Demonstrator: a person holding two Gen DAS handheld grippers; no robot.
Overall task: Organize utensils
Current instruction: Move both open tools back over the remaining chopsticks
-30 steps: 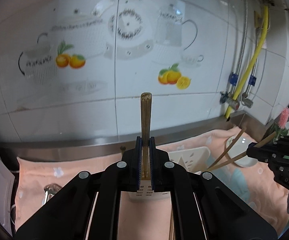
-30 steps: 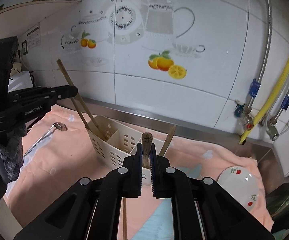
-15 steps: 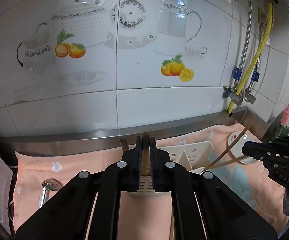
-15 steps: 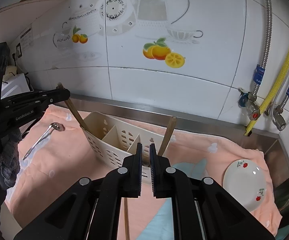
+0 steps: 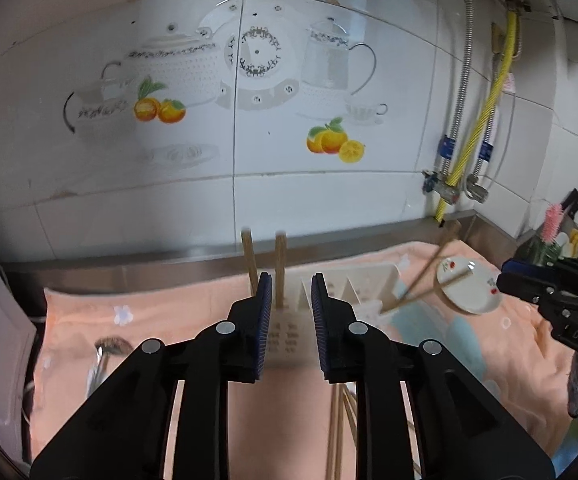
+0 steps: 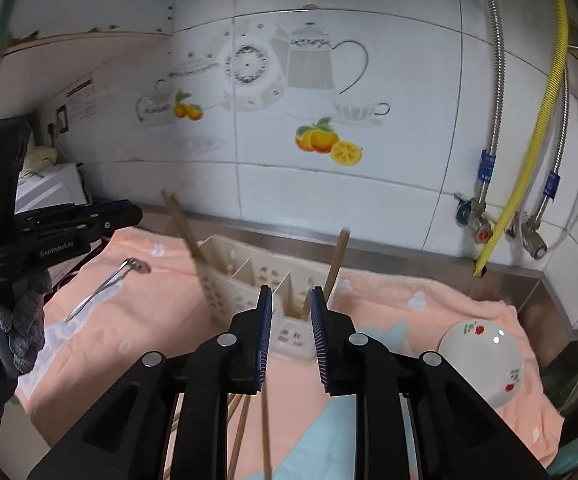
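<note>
A cream slotted utensil holder (image 5: 349, 288) (image 6: 245, 280) stands on the peach towel. Wooden chopsticks (image 5: 279, 268) stand in its left compartment, others (image 5: 425, 276) lean out of its right end. In the right wrist view chopsticks lean at the holder's left (image 6: 181, 224) and right (image 6: 337, 260). My left gripper (image 5: 288, 312) is open and empty just before the holder. My right gripper (image 6: 289, 316) is open and empty. More chopsticks (image 6: 249, 432) (image 5: 339, 432) lie on the towel below the grippers.
A metal spoon (image 6: 109, 284) (image 5: 101, 356) lies on the towel at the left. A small white plate (image 6: 485, 360) (image 5: 469, 284) with red flowers sits at the right. Tiled wall, pipes and yellow hose (image 6: 529, 140) stand behind. Knives and a pink brush (image 5: 553, 224) are far right.
Both grippers were shut on chopsticks; both have opened and let them go into the holder. Both grippers have pulled back a little.
</note>
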